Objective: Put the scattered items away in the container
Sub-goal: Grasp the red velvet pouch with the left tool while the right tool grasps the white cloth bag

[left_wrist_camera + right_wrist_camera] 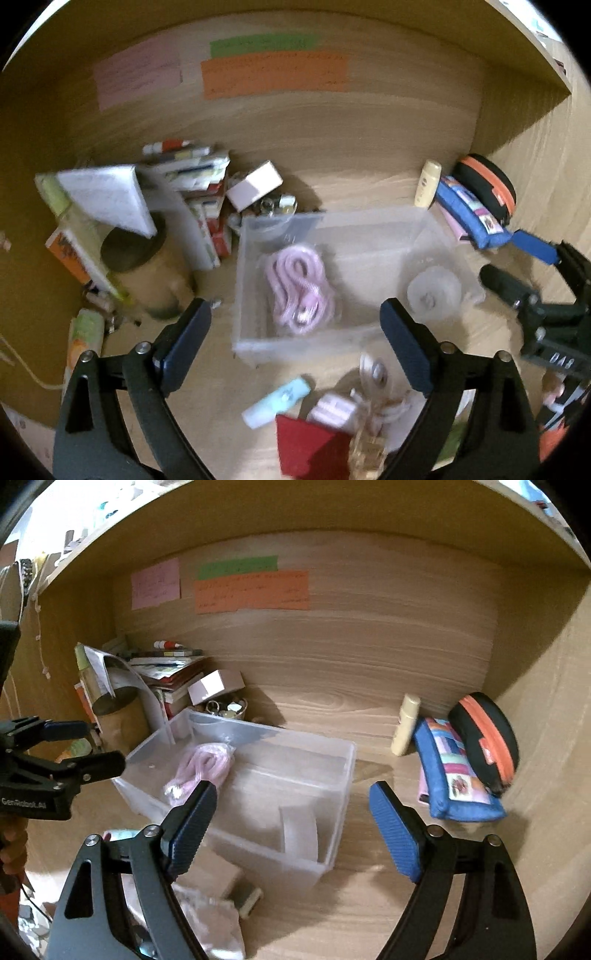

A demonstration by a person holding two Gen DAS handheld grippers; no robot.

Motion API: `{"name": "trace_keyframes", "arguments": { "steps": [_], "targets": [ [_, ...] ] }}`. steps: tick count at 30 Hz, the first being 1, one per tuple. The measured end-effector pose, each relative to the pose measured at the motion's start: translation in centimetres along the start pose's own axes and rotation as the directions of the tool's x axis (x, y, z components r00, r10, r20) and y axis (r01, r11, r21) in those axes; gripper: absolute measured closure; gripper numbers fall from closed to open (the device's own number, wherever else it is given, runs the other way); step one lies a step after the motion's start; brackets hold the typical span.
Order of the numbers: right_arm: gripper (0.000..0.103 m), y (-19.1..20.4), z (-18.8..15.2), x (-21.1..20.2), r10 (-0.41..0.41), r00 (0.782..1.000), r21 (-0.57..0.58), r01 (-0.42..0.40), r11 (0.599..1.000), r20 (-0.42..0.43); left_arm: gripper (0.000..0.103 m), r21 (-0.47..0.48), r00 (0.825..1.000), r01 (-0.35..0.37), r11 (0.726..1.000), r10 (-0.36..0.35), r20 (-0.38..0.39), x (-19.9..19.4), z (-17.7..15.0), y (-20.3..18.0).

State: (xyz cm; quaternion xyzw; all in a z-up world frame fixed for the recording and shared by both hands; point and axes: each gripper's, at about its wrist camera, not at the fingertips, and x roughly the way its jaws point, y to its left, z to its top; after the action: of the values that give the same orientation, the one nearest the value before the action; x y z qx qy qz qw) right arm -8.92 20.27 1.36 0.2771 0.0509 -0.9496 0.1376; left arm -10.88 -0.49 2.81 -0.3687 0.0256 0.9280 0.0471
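Bin holds pink cable and tape roll; left gripper and right gripper hover before it, both wide open and empty.

Paper notes on wooden wall

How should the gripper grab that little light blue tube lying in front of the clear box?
Probably best to grip the light blue tube across its middle, coming down from above. It lies flat and slanted on the desk, so turn the open left gripper until the fingers straddle its narrow width. Its right end sits close to the red card, so stay clear of that end.
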Motion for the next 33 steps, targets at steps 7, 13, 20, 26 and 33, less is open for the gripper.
{"name": "trace_keyframes", "arguments": {
  "steps": [7, 13, 20, 26, 33],
  "targets": [
    [0.02, 0.3, -2.2, -2.0, 0.013, 1.0, 0.006, -0.013, 1.0, -0.01, 0.009, -0.037, 0.998, 0.02, 0.999, -0.022, -0.051, -1.4, -3.8, 1.1],
    [0.02, 1.9, -4.1, -2.6, 0.014, 0.999, -0.014, -0.014, 1.0, -0.033, 0.009, -0.063, 0.995, 0.064, 0.996, -0.068, -0.068, -2.3, -6.1, 1.1],
    [0.02, 2.8, -6.2, -3.2, 0.064, 0.995, 0.017, -0.063, 0.998, -0.07, 0.009, -0.056, 0.981, 0.162, 0.985, -0.167, -0.102, -2.1, -8.4, 0.1],
    [0.019, 3.8, -7.6, -2.8, 0.078, 0.991, 0.004, -0.078, 0.997, -0.113, 0.009, -0.032, 0.972, 0.168, 0.985, -0.171, -0.163, -0.2, -10.5, -0.8],
    [0.018, 5.4, -8.8, -1.2, 0.106, 0.979, -0.017, -0.111, 0.994, -0.172, 0.009, -0.101, 0.953, 0.184, 0.978, -0.203, -0.224, 2.2, -11.4, 0.0]
  ]
}}
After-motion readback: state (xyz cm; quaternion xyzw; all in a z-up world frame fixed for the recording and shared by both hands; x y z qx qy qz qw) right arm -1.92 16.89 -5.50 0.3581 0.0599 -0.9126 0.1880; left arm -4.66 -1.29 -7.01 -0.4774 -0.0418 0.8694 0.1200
